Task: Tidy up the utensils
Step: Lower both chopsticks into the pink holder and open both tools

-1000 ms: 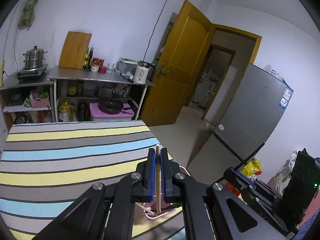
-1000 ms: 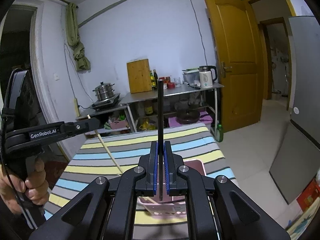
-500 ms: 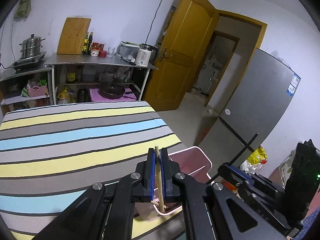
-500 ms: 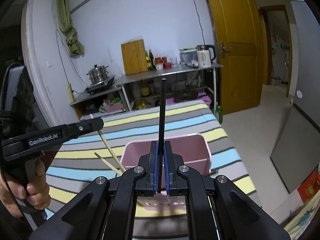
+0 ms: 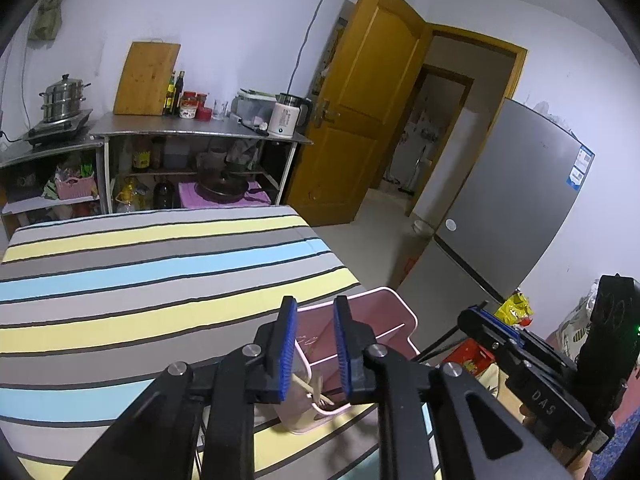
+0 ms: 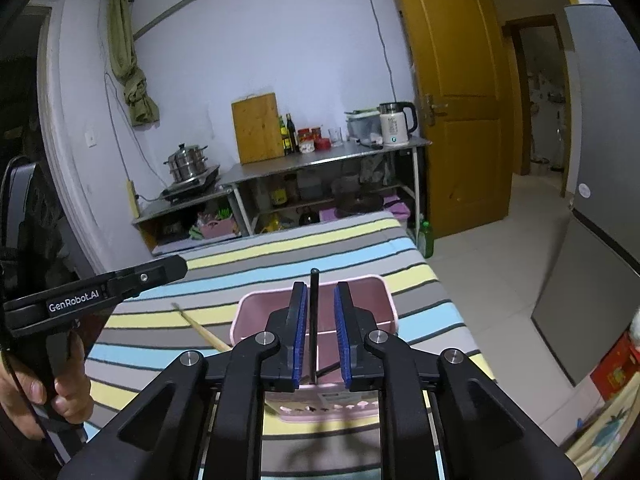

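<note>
Both hand-held grippers, left (image 5: 313,344) and right (image 6: 321,330), are spread wide above the pink basket (image 6: 384,300). Black chopstick (image 6: 313,320) and wooden chopstick (image 6: 200,326) stand inside the basket, ungripped.

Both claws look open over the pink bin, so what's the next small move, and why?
Probably lift both claws straight up and clear. The left claw gapes over wooden chopsticks inside the pink bin; the right claw stands apart from the black chopstick, which looks released.
</note>
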The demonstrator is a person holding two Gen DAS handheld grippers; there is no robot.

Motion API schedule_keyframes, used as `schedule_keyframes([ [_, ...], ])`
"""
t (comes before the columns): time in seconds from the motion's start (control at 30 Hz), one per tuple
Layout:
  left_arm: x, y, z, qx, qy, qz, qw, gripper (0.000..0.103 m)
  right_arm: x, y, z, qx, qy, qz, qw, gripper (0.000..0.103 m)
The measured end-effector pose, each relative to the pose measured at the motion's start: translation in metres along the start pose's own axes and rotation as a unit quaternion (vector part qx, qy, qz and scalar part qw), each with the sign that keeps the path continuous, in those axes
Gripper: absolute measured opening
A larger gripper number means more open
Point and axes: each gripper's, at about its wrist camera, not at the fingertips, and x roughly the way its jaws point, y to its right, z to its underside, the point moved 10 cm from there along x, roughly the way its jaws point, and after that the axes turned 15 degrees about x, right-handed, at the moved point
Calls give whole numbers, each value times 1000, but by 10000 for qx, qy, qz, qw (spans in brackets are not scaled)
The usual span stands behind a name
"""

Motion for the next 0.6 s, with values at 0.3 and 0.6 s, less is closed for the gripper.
schedule_keyframes([
  [0.3, -50, 0, 13, 45, 236, -173, 9996, 18, -30, -15, 14, -148, 153, -148, 9997, 17],
  [0.6, -92, -17, 63, -76, 255, -476, 9985, 19, -36, -25, 61, -174, -187, -296, 9992, 17],
])
